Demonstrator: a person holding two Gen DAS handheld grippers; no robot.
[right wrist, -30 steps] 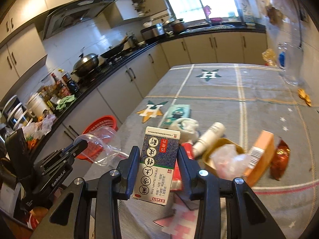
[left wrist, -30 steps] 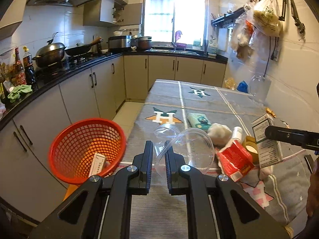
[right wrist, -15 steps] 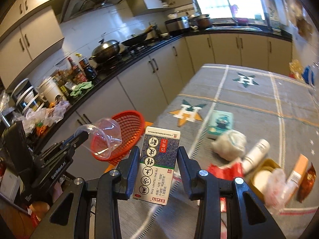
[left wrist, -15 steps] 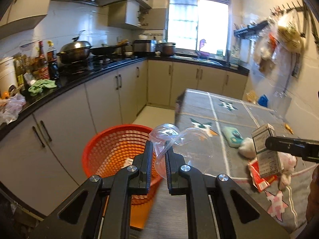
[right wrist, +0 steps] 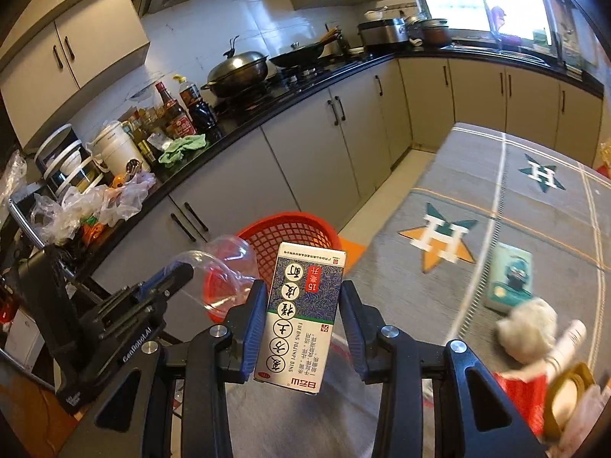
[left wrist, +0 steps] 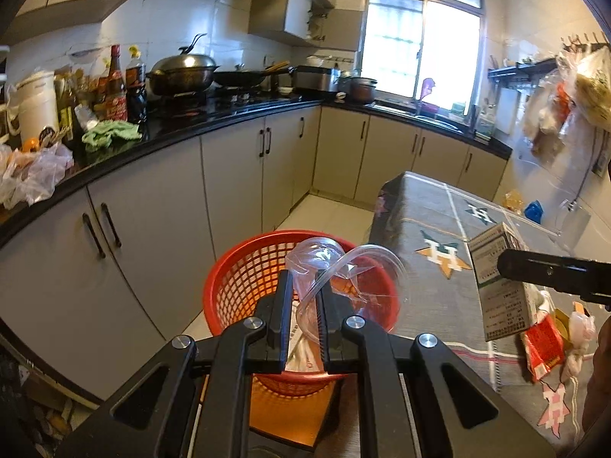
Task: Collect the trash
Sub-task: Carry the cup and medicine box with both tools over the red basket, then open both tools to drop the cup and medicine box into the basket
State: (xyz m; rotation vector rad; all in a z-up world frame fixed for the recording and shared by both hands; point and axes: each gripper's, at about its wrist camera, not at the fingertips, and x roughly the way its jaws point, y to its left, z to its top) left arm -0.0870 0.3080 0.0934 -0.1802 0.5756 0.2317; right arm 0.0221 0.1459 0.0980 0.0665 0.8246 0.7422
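My left gripper [left wrist: 305,297] is shut on the rim of a crumpled clear plastic cup [left wrist: 343,267] and holds it over the red mesh basket [left wrist: 244,278], which stands on an orange stool beside the table. My right gripper [right wrist: 303,305] is shut on a white and blue medicine box [right wrist: 301,313] above the table's left edge, just right of the basket [right wrist: 290,233]. The left gripper [right wrist: 168,274] with the cup [right wrist: 225,259] shows in the right wrist view. The box [left wrist: 500,278] shows in the left wrist view.
More trash lies on the grey tablecloth [right wrist: 515,198]: a green packet [right wrist: 511,274], a white wad [right wrist: 530,324], a red carton [left wrist: 542,343], a yellow tape roll [right wrist: 569,393]. Kitchen cabinets [left wrist: 236,183] and a cluttered black counter [left wrist: 114,149] run along the left.
My left gripper has carried the clear cup leftward from over the table to above the red basket. My right gripper has followed left with the medicine box toward the table's edge.
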